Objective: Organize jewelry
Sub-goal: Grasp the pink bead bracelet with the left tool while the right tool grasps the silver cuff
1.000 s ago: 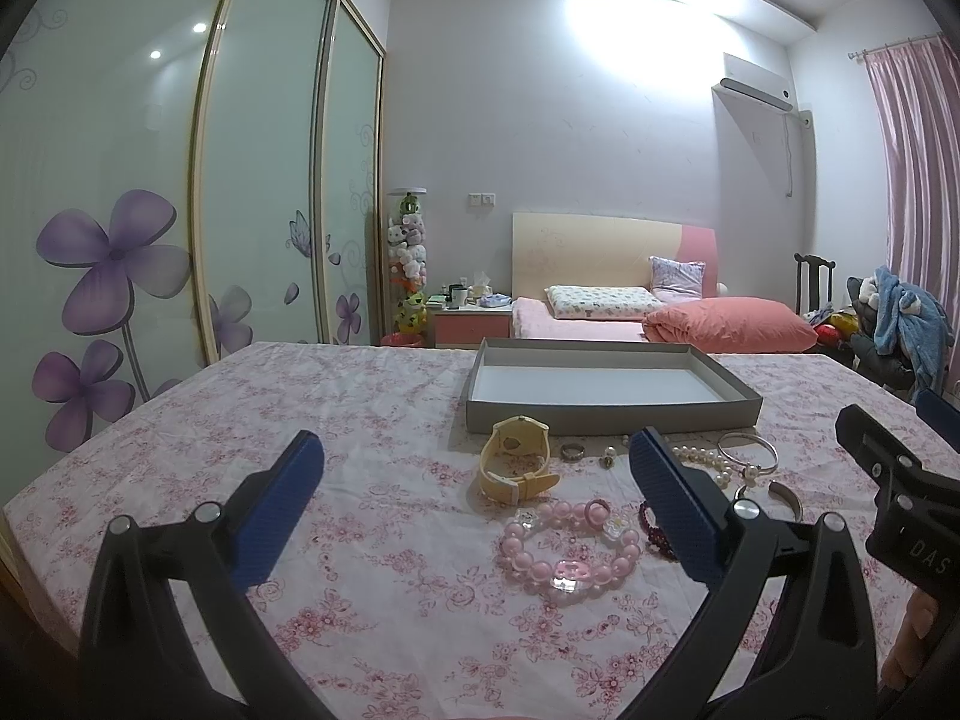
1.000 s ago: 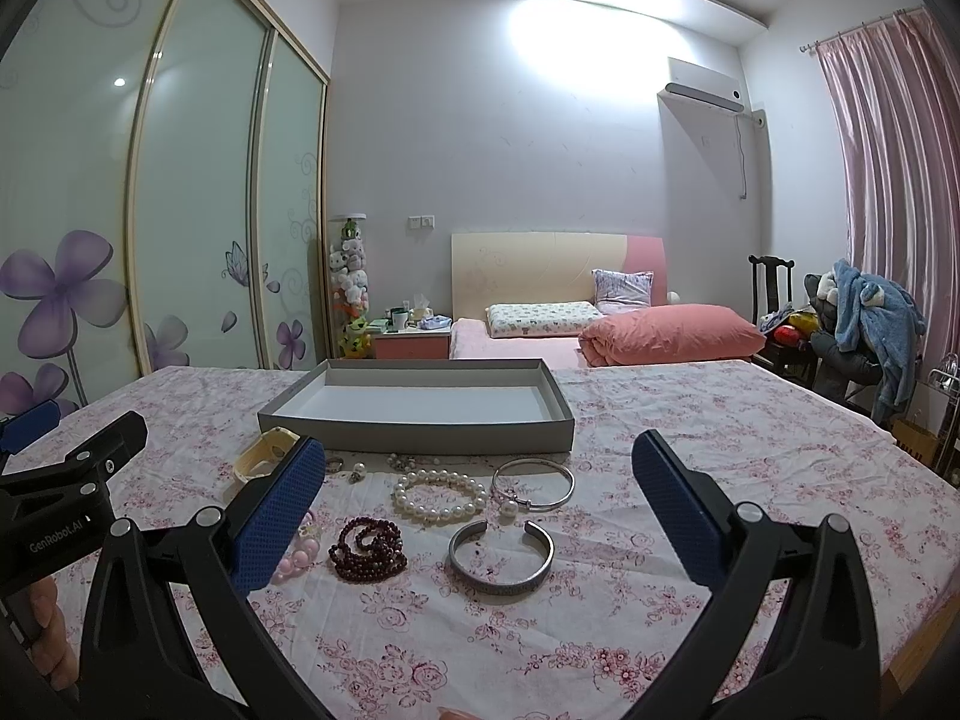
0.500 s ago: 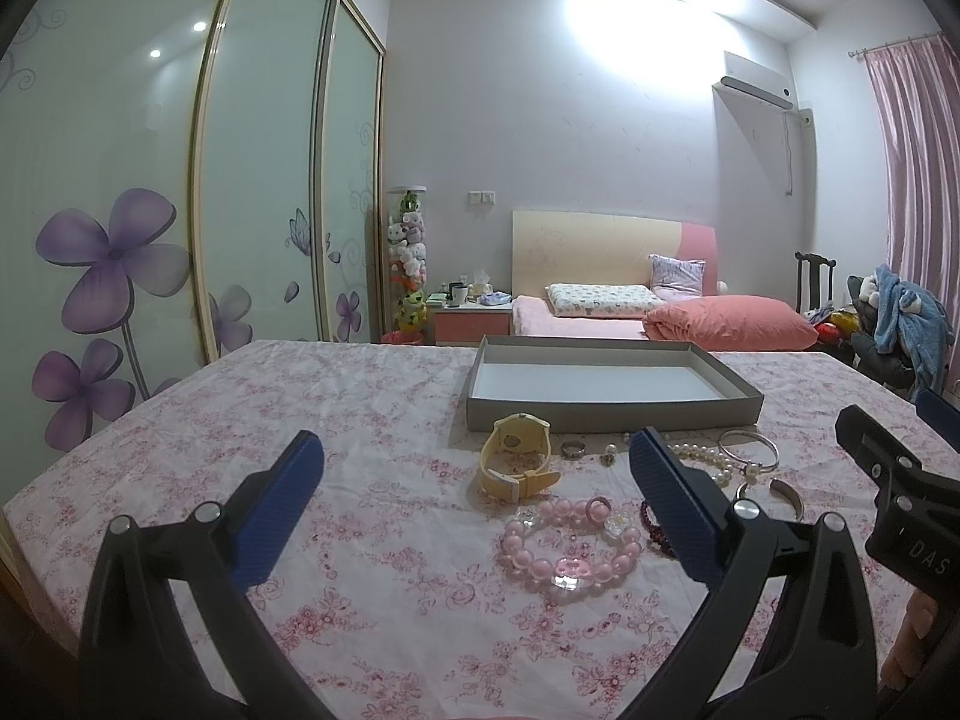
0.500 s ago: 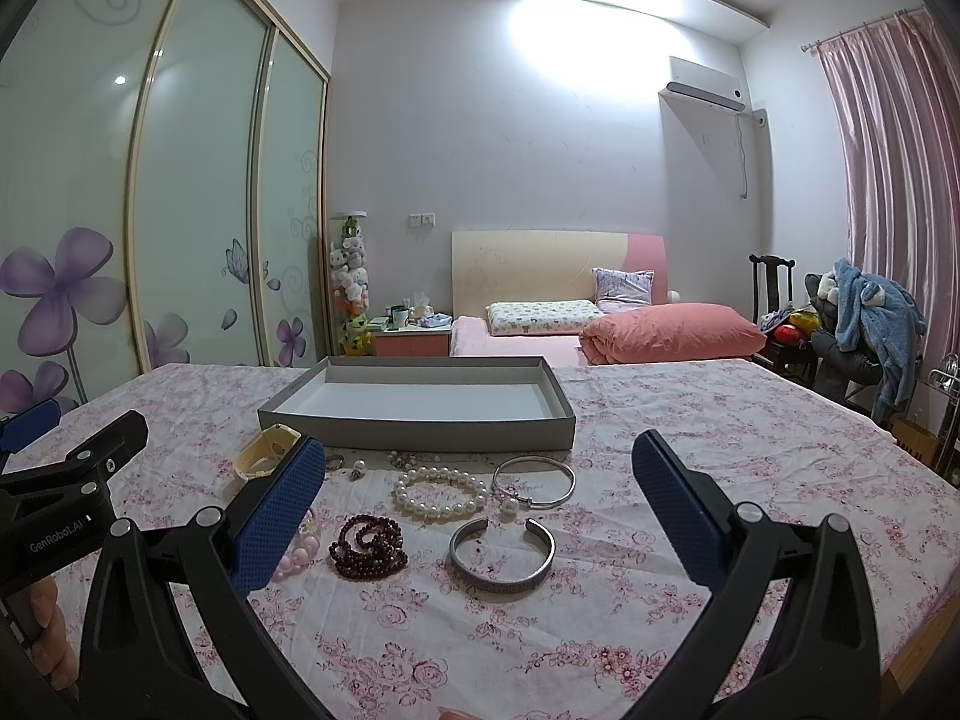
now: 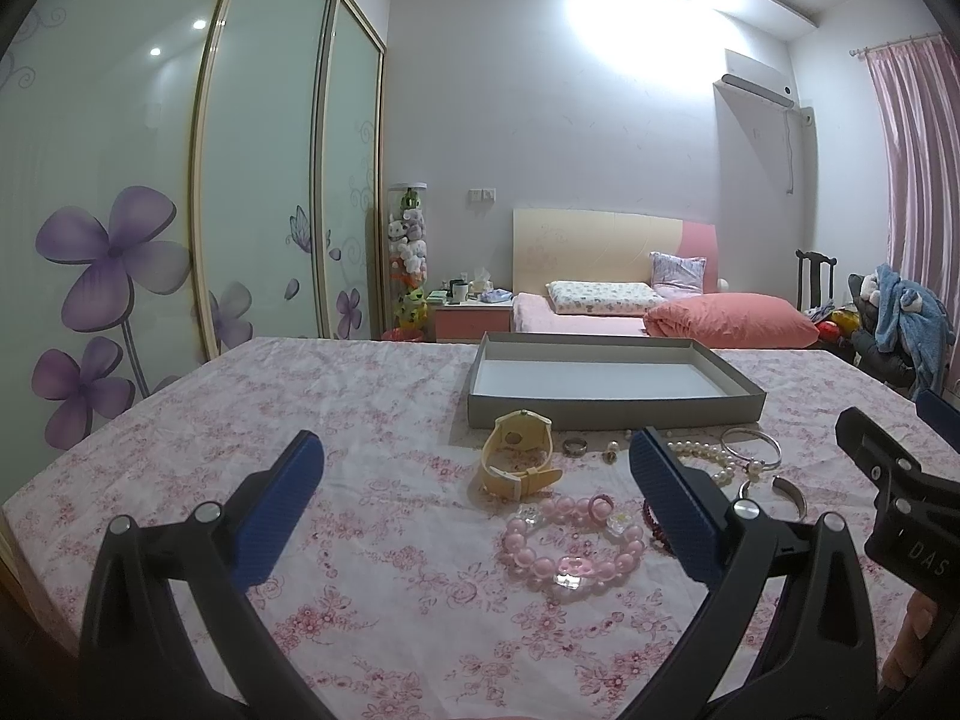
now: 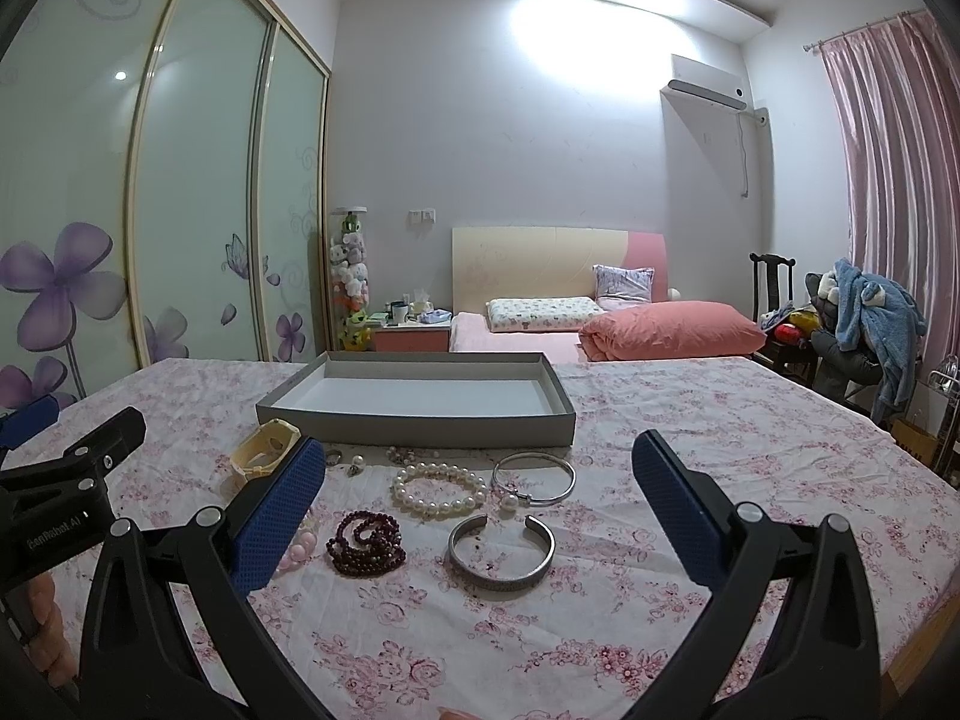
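Nothing lifted yet: left gripper (image 5: 474, 498) and right gripper (image 6: 480, 498) both spread wide, empty, poised above loose jewelry on the floral cloth (image 6: 690, 420), just short of the empty gray tray (image 6: 420, 420).

Probably all light. Stiff silver cuff (image 6: 501, 551) and thin bangle (image 6: 534, 478): likely slick, best pinched across the band. Pearl bracelet (image 6: 439, 488), dark bead strand (image 6: 366, 543), pink bead bracelet (image 5: 573, 546): limp, apt to sag; best gripped across the beads. Cream watch (image 5: 519, 456): best taken by the strap.

The letters "DAS" are read on the right gripper (image 5: 912, 546) body in the left view; "GenRobot.AI" is printed on the left gripper (image 6: 54, 531) body
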A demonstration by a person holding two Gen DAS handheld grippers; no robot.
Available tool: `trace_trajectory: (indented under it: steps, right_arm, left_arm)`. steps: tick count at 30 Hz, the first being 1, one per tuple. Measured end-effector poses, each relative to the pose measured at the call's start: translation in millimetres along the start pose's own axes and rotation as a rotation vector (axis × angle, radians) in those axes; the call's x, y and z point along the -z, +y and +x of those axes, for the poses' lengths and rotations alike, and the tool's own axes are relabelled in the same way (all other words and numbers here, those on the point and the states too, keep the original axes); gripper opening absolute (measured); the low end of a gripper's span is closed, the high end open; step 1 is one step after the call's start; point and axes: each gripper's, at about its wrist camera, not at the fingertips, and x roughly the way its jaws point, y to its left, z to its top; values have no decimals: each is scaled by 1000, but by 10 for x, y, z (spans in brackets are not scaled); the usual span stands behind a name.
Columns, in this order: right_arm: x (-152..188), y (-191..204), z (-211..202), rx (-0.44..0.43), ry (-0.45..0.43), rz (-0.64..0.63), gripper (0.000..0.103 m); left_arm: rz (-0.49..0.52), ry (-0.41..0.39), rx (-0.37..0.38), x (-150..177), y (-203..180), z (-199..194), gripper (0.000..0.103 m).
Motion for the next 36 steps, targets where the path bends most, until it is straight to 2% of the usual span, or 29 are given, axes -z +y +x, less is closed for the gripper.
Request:
trace_trajectory:
  steps: [5, 12, 15, 21, 25, 32, 35, 36]
  right_arm:
    - [35, -72, 119, -32, 83, -9, 101]
    - [208, -334, 542, -67, 344, 59, 101]
    - [263, -368, 695, -63, 441, 47, 97]
    - [393, -315, 962, -80, 610, 22, 91]
    - [412, -301, 1108, -56, 665, 4, 87]
    - [357, -228, 1159, -43, 698, -39, 79]
    - [334, -236, 1177, -54, 691, -42, 68]
    - [327, -243, 1167, -55, 689, -42, 68]
  left_arm:
    - [-8, 41, 15, 56, 39, 91, 99]
    - [19, 124, 80, 73, 21, 252, 99]
    - [48, 159, 82, 74, -18, 332, 99]
    - [46, 255, 115, 94, -20, 545, 99]
    - [53, 285, 131, 109, -19, 619, 99]
    - [67, 334, 158, 116, -45, 743, 99]
    - [76, 360, 164, 121, -61, 800, 99]
    - [80, 371, 165, 127, -69, 825, 99]
